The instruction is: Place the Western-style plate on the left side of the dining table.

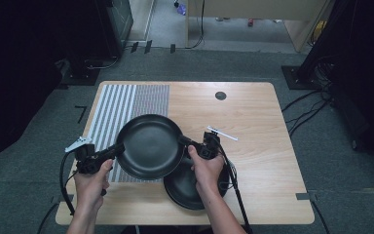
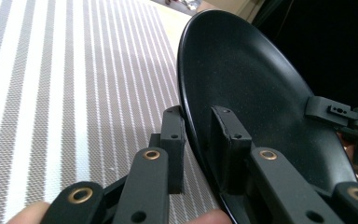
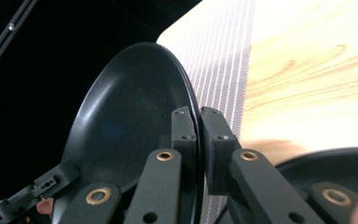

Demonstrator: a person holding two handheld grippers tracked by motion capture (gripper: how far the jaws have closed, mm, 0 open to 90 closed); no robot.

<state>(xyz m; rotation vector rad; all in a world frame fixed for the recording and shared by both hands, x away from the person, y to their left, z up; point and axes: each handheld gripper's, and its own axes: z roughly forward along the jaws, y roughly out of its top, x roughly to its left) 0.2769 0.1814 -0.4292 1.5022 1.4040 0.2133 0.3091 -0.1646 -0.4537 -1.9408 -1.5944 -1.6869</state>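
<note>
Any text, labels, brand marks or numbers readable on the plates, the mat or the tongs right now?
None: no readable text.
Upper black plate: plain, unmarked.
Lower black plate: no marks on the part that shows.
Striped mat: only a pattern.
Left tongs and right tongs: screws and rivets, no lettering.

The upper plate (image 1: 150,145) is hanging above the counter (image 1: 253,126), over the near edge of the striped mat (image 1: 126,102), which is lying on the counter's left part. The left gripper (image 1: 116,150) is pinching its left rim, the right gripper (image 1: 184,141) its right rim. A second plate (image 1: 185,192) is resting on the counter just behind the right hand (image 1: 207,168), partly beneath the upper plate.
</note>
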